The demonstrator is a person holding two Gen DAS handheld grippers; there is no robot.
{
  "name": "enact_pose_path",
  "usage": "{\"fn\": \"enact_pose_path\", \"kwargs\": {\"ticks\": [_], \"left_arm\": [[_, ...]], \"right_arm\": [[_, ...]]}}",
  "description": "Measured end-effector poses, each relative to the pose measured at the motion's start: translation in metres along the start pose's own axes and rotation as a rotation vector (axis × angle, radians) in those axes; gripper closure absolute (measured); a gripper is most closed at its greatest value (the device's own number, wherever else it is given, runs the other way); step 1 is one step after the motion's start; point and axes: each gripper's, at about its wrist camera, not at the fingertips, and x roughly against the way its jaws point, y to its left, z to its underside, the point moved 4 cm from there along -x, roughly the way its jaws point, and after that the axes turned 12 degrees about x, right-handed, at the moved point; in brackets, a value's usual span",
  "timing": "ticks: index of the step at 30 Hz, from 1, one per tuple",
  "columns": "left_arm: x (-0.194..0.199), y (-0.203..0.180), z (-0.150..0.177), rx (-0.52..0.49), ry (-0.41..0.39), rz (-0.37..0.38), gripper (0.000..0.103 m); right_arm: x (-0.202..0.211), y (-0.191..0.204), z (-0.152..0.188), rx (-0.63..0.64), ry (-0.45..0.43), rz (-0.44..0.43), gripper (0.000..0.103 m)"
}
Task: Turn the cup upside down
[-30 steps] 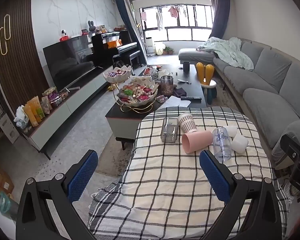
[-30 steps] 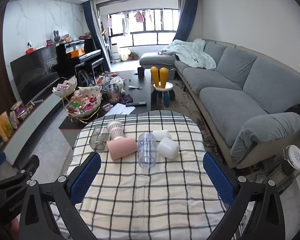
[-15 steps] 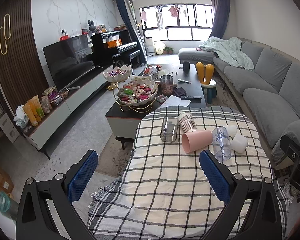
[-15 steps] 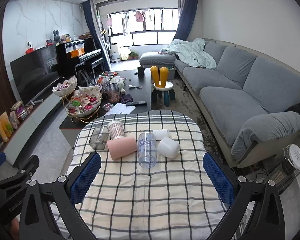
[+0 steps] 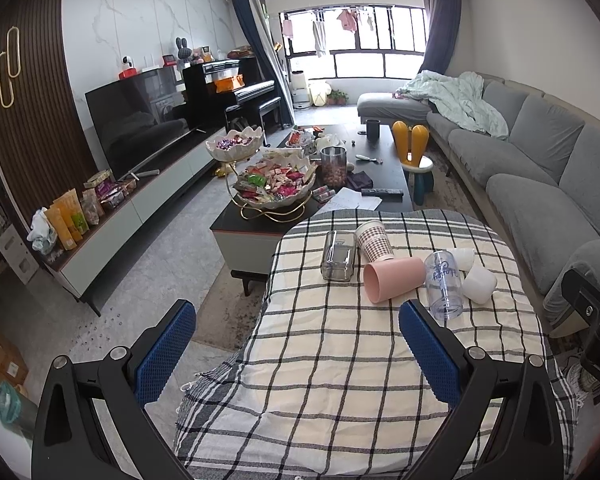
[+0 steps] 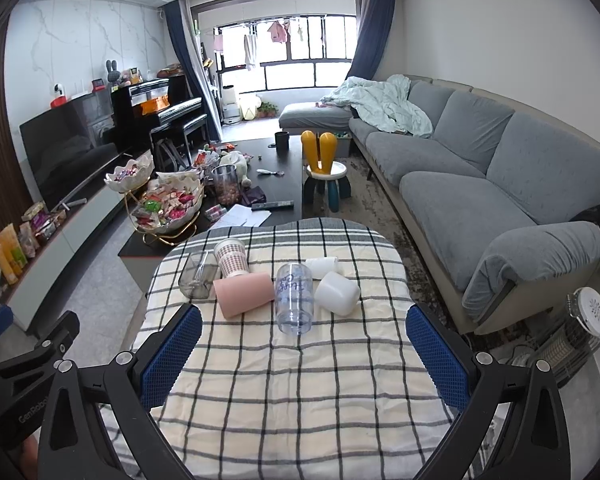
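Several cups lie on their sides on the checked tablecloth: a pink cup, a clear printed tumbler, a clear glass, two white cups. A patterned paper cup stands mouth down at the far side. My left gripper is open and empty, well short of the cups. My right gripper is open and empty, just short of the tumbler.
A dark coffee table with candy bowls stands beyond the small table. A grey sofa runs along the right. A TV unit is at the left. A heater stands on the floor at the right.
Both grippers have crept slightly toward the cups and stay open. The cups have not moved.
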Motion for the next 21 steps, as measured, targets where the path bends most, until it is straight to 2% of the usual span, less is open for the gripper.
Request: {"fn": "enact_pose_path", "kwargs": {"ticks": [21], "left_arm": [[-0.0010,-0.0009,0.0000,-0.003,0.003,-0.004,0.000]], "right_arm": [[-0.0038,0.0005,0.0001,-0.003,0.004,0.001,0.000]]}}
